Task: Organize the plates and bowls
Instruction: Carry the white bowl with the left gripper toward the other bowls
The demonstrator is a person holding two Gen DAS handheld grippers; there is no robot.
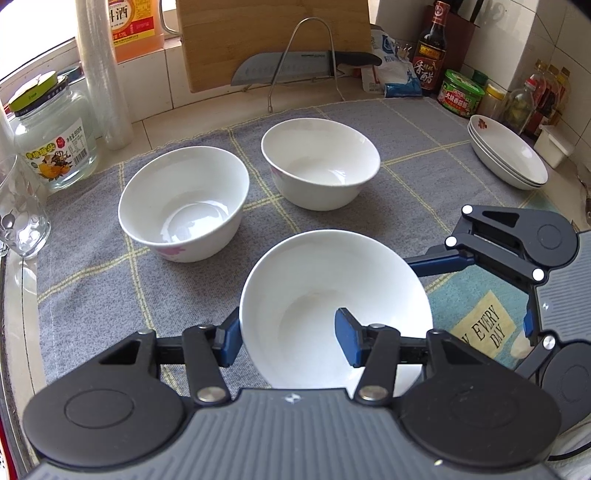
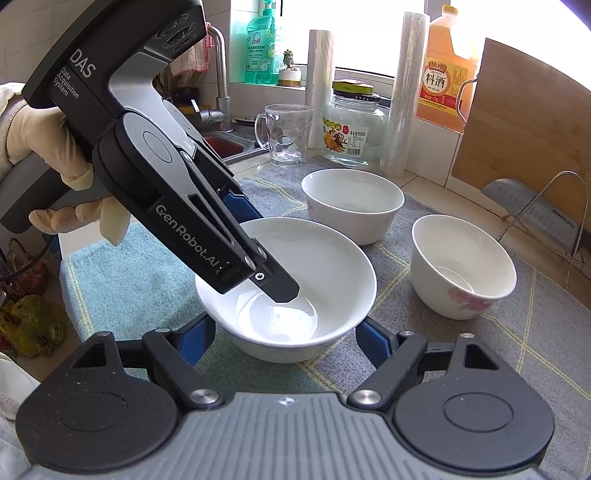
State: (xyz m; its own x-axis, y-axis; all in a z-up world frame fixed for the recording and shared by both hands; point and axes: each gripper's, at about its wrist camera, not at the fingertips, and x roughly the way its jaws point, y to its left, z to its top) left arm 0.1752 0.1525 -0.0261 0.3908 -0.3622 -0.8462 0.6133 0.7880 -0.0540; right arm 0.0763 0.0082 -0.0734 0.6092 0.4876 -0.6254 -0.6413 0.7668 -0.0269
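Note:
Three white bowls stand on a grey checked cloth (image 1: 92,266). My left gripper (image 1: 288,336) is shut on the left wall of the near bowl (image 1: 332,280), one blue pad outside and one inside. In the right wrist view a gloved hand (image 2: 55,136) holds that left gripper (image 2: 258,247) slanting down into the same bowl (image 2: 332,258). My right gripper (image 2: 284,332) is shut on this bowl low down, a blue pad against each side. Two more bowls (image 1: 184,206) (image 1: 321,162), with pink flowers, sit behind it. A stack of plates (image 1: 509,155) lies at the far right.
A glass jar (image 1: 55,140) and a glass mug (image 1: 18,214) stand at the cloth's left edge. Behind are a cutting board (image 1: 273,33), a knife on a wire rack (image 1: 295,66) and sauce bottles (image 1: 430,48). A teal mat (image 1: 461,306) lies on the right, and a sink (image 2: 221,144) beyond.

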